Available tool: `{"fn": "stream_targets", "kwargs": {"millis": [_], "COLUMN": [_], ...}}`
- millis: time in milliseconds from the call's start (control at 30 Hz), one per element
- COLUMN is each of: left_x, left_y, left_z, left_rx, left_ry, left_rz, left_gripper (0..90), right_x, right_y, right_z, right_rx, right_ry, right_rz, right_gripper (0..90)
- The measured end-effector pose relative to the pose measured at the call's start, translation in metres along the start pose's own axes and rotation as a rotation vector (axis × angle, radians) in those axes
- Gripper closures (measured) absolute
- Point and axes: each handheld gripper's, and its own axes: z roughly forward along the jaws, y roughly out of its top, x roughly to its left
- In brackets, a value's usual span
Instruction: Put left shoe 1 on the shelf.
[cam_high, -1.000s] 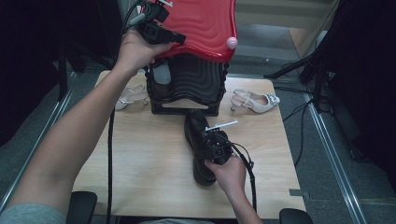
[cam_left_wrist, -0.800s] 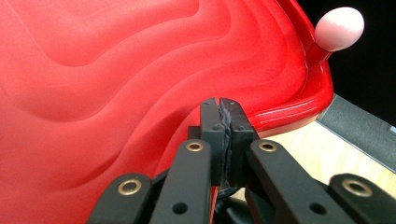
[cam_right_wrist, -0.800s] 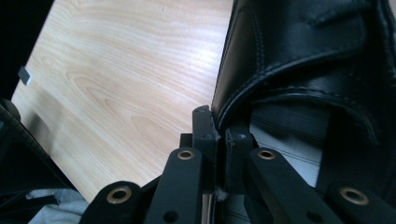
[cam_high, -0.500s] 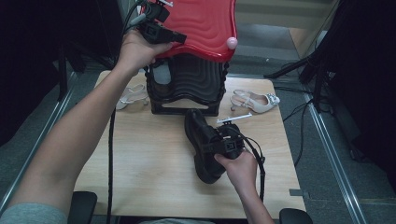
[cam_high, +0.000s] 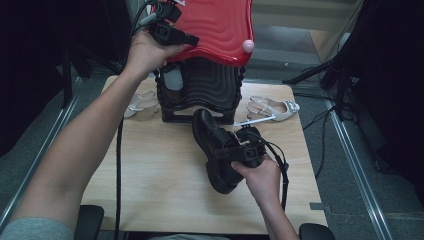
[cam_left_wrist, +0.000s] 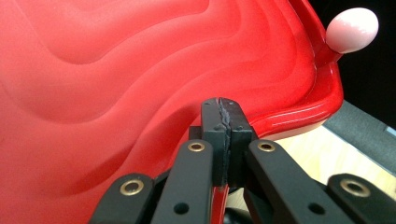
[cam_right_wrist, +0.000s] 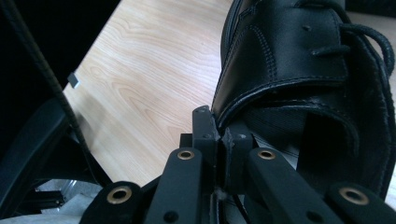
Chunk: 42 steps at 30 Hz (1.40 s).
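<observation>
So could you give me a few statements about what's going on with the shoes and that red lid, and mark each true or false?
1. The left gripper is clamped on the edge of the red lid. True.
2. The right gripper holds a white sandal. False: it grips the black shoe by its collar.
3. A pale sandal lies on the table right of the black bin. True.
4. The red lid lies flat on the table. False: it is held up above the bin.
</observation>
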Motion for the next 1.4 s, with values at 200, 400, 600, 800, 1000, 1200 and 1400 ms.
{"fn": "stream_targets", "kwargs": {"millis": [200, 400, 600, 800, 1000, 1200, 1400], "left_x": [0.001, 0.002, 0.001, 0.002, 0.001, 0.002, 0.002], "left_y": [0.000, 0.000, -0.001, -0.001, -0.002, -0.002, -0.003], "left_z": [0.000, 0.000, 0.000, 0.000, -0.001, -0.001, -0.001], "left_rx": [0.000, 0.002, -0.003, -0.006, -0.007, -0.010, -0.011], "left_ry": [-0.004, -0.006, -0.005, -0.009, -0.008, -0.012, -0.013], "left_rz": [-0.015, -0.019, -0.026, -0.025, -0.021, -0.024, -0.022], "left_gripper": [90.0, 90.0, 90.0, 90.0, 90.0, 90.0, 90.0], "right_x": [0.006, 0.010, 0.008, -0.001, -0.004, -0.007, -0.009], "right_y": [0.006, 0.019, 0.045, 0.072, 0.092, 0.107, 0.116], "right_z": [-0.016, -0.033, -0.028, -0.013, 0.002, 0.013, 0.027], "right_rx": [-0.044, -0.096, -0.141, -0.214, -0.278, -0.359, -0.400], "right_ry": [0.023, 0.019, -0.053, -0.077, -0.102, -0.132, -0.205], "right_rz": [-0.020, -0.036, -0.071, -0.072, -0.069, -0.059, -0.061], "right_gripper": [87.9, 87.9, 87.9, 87.8, 87.8, 87.8, 87.7]}}
